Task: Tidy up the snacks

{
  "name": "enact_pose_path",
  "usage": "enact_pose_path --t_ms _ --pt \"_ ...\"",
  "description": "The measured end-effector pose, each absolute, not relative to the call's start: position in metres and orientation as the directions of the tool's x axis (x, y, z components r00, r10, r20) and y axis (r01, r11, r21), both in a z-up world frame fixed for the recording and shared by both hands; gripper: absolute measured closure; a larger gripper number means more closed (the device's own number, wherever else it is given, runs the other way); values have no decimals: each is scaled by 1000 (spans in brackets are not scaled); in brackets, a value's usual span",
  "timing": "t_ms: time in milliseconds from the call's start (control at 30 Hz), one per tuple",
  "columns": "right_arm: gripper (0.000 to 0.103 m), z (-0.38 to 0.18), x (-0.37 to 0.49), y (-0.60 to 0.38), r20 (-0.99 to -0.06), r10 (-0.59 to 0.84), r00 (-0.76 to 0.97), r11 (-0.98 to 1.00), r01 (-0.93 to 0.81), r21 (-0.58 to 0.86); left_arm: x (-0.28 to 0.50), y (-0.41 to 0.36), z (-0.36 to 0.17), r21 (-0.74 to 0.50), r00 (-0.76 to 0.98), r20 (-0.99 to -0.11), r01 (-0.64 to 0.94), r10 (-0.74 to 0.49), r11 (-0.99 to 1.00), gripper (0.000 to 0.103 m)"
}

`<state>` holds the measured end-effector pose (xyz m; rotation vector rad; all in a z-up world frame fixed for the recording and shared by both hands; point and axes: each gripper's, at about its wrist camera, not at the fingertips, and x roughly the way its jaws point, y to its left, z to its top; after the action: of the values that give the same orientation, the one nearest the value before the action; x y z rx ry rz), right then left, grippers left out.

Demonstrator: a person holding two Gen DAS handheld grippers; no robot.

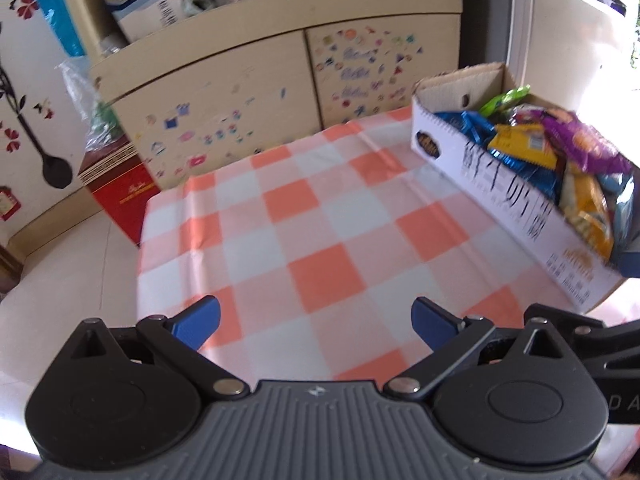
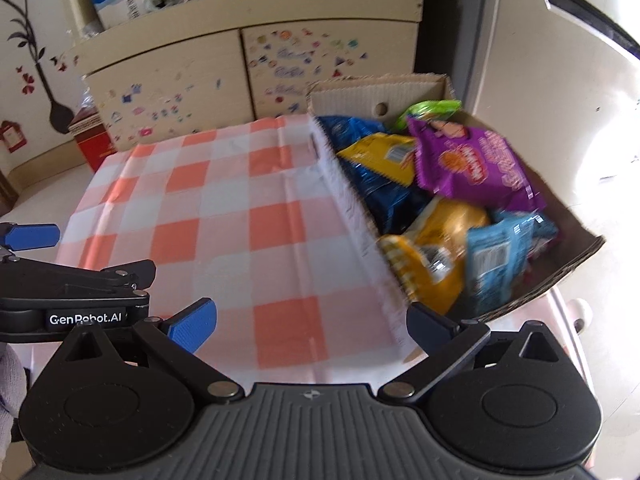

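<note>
Orange-and-white checked cloth covers the tabletop. A cardboard box stands on its right side, filled with snack packets: purple packet, yellow packet, light blue packet. Left hand-held gripper: jaws wide, empty, near edge. Right hand-held gripper: jaws wide, empty, just beside the box's near corner.

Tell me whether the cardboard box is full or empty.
Full. The cardboard box is heaped with snack packets, some rising above its rim.
</note>
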<state>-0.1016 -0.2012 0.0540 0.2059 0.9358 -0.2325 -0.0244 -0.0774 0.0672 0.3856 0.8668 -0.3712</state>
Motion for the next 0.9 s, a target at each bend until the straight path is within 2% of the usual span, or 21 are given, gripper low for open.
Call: enact_pose_path --t_ms 167,267,400,600,900 --pt "0 42 -101 -183 -822 -63 566 969 233 87 -26 -49 59 134 565 -813 422 -144 897 1" --pt "0 30 -101 -173 -830 -73 552 974 219 60 -28 -32 59 140 580 -805 388 -124 911 1" --pt "0 11 -101 -162 -842 -34 538 973 209 94 -29 -11 62 134 597 -794 355 -114 925 1" --pt "0 -11 -95 -132 -848 -33 528 991 125 40 -29 12 64 96 590 -800 305 -109 948 1" --pt "0 -20 -87 -115 -756 -28 654 998 55 10 -28 23 64 59 575 -811 260 -106 964 1"
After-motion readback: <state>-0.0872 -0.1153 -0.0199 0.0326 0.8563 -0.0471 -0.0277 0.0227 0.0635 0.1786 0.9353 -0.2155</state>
